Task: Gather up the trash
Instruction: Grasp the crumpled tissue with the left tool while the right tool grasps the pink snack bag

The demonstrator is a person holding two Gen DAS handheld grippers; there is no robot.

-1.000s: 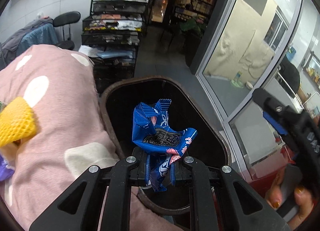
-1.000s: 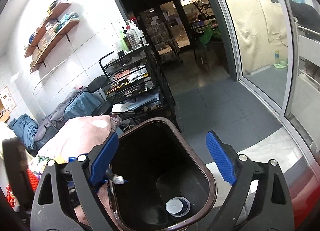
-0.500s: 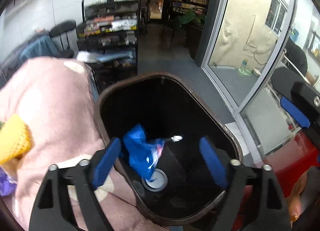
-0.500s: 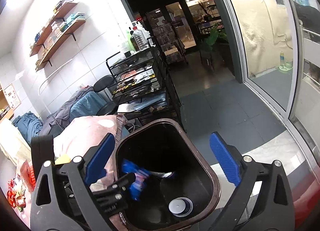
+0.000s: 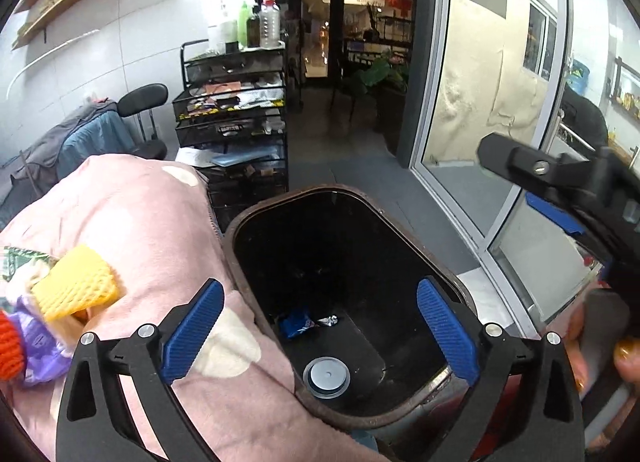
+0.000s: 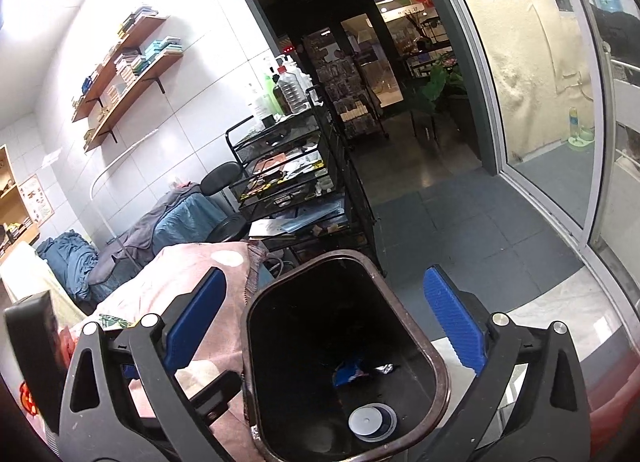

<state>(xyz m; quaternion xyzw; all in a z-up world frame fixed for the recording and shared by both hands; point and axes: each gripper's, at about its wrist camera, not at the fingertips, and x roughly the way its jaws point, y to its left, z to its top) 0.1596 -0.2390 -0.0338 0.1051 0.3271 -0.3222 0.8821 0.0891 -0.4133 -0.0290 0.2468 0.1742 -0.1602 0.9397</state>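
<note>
The left tool (image 5: 318,336) hangs over the mouth of a dark trash bin (image 5: 408,236) with its blue-padded fingers (image 5: 192,332) spread wide and nothing between them. At the bottom of the bin lies a crumpled blue wrapper (image 5: 296,322), with a small silvery scrap (image 5: 329,320) just beside it and a round pale lid (image 5: 327,377) nearer the camera. The right tool (image 6: 326,332) is likewise spread wide and empty, looking down into the same bin (image 6: 434,366) from its other side, where the blue wrapper (image 6: 350,372) and the pale lid (image 6: 372,420) show again on the bin floor. Pressed against the bin's left rim is a pink blanket with white spots (image 5: 132,218). On it, at the left edge of the left wrist view, sit a yellow foam net (image 5: 76,288), a purple wrapper (image 5: 36,342) and something orange-red (image 5: 10,346) that is cut off by the frame and hard to identify. Behind the bin stands a black wire cart (image 5: 236,118) with bottles (image 5: 260,24) on top. The person's right hand (image 5: 600,346) shows at the right edge of that view.
</note>
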